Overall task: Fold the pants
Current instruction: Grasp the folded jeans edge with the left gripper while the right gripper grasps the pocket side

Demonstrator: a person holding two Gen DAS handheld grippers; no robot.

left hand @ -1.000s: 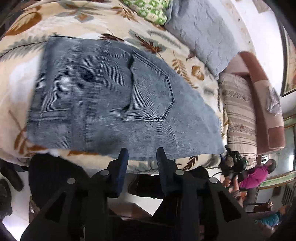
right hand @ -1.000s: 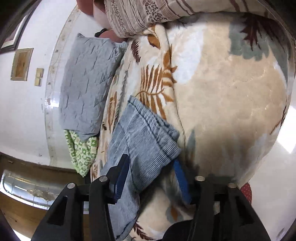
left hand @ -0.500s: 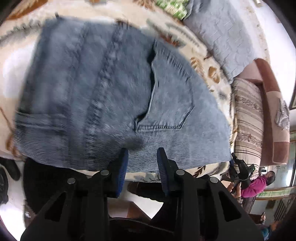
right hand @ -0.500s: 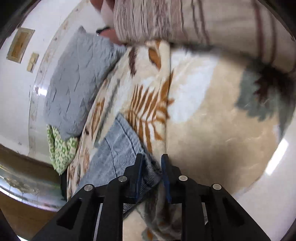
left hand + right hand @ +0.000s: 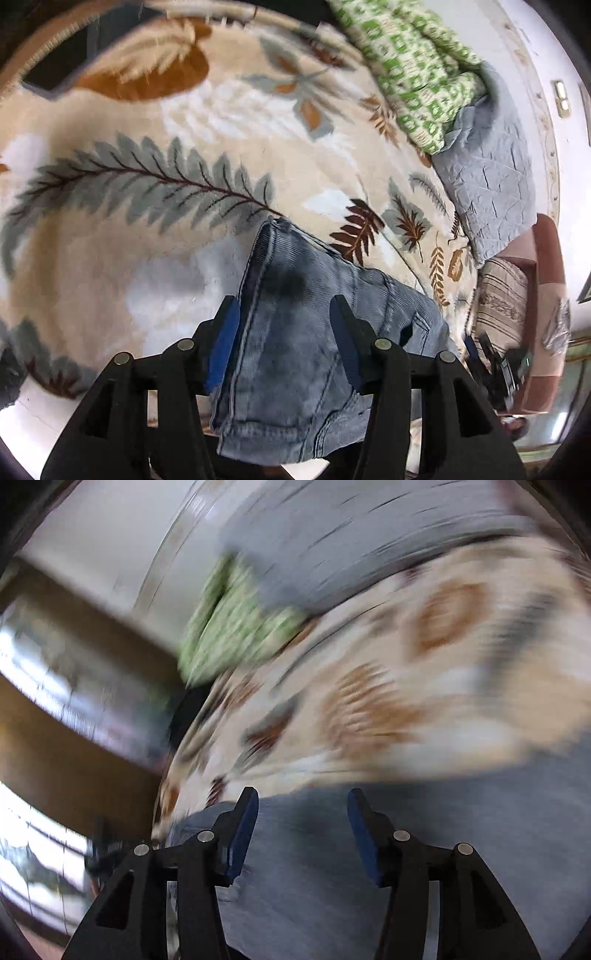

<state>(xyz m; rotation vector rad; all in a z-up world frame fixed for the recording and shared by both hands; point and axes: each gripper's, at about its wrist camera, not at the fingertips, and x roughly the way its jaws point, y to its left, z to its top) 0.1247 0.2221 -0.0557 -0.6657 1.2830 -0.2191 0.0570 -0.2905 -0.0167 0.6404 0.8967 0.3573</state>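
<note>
Pants (image 5: 295,350), blue denim, folded, lying on leaf-print blanket (image 5: 147,229) directly ahead of and beneath left gripper (image 5: 284,314). Left jaws just been opening, now standing spread, denim lying between the 2 blue pads, pads not pressing it. Right gripper (image 5: 301,808) likewise spreading, jaws just been opening, hovering over blurred denim, gripping nothing. Green patterned pillow (image 5: 413,66) and grey quilted pillow (image 5: 487,184) lying well beyond left gripper, to its right.
</note>
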